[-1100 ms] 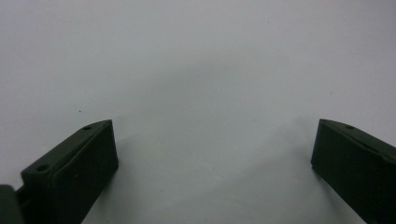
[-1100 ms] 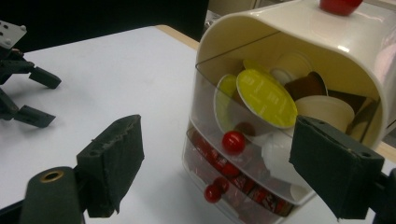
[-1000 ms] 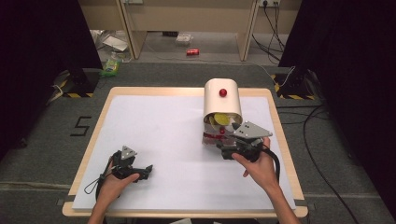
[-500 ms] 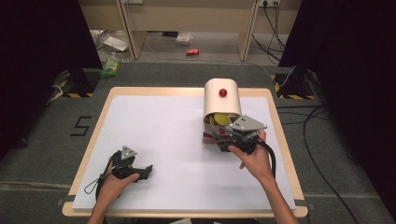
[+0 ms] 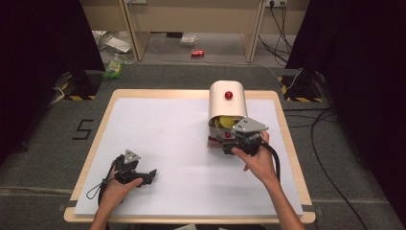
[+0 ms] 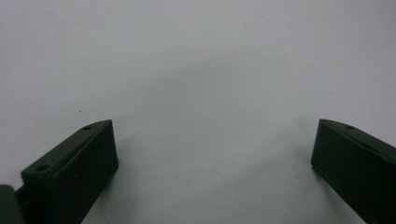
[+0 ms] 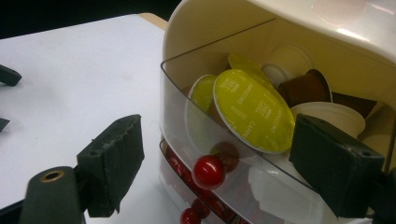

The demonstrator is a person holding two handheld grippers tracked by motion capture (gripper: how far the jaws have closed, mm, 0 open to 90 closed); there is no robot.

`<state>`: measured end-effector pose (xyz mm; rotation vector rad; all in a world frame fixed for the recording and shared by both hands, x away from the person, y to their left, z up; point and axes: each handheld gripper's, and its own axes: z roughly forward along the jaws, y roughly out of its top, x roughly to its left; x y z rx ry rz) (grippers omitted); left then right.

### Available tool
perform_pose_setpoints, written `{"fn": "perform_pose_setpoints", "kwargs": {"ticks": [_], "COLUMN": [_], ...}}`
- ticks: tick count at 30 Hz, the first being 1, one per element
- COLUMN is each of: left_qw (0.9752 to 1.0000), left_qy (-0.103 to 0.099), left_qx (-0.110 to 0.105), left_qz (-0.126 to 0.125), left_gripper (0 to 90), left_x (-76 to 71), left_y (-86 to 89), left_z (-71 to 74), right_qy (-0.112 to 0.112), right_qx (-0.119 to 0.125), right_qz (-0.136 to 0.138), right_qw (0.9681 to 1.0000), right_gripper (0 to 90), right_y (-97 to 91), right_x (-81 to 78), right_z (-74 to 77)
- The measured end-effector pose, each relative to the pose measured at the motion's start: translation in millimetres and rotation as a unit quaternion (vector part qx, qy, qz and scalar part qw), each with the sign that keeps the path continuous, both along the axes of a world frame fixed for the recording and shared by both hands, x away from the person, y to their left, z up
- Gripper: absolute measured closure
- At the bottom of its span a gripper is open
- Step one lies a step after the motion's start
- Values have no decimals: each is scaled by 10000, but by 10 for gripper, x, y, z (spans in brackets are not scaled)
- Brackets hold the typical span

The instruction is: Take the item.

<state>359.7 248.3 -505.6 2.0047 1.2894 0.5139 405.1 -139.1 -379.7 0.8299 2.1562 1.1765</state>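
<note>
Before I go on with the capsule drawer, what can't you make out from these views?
- Lower drawer: cut off by the bottom edge of the right gripper view; contents unclear.
- Capsules at the back of the open drawer: hidden by the yellow-lidded capsule and the cream housing.
- Drawer front in the high view: covered by the right gripper.
- Lid print: too blurred to read fully.

Checking my rig: left gripper [image 5: 149, 174] has a black body, a grey three-cornered plate with dark screw dots on top, and a thin black cable looping off at 7 o'clock. Its jaws are flat matte black blocks, two small screw holes in the one at 8 o'clock. Right gripper [image 5: 225, 142]: same black build, bigger grey plate, thick black cable curving off at 4 o'clock. Jaw pads look worn, ragged-edged; brass-ringed hole at 7 o'clock. Forearms bare, no sleeves.
</note>
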Motion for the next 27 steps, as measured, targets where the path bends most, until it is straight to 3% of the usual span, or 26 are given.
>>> {"fn": "perform_pose_setpoints", "kwargs": {"ticks": [9,15,27], "left_qw": [10000,10000,10000], "left_qy": [-3,-2,-5], "left_qx": [1,-1,0], "left_qz": [2,0,3], "left_gripper": [0,0,0], "left_x": [0,0,-1], "left_y": [-1,-1,-1], "left_z": [-1,0,-1], "right_qy": [130,240,209], "right_qx": [-141,-69,-151], "right_qz": [129,282,377], "right_qw": [9997,9993,9990], "right_gripper": [170,170,173], "right_y": [6,-27,-40], "right_x": [-68,-197,-361], "right_z": [25,27,1]}}
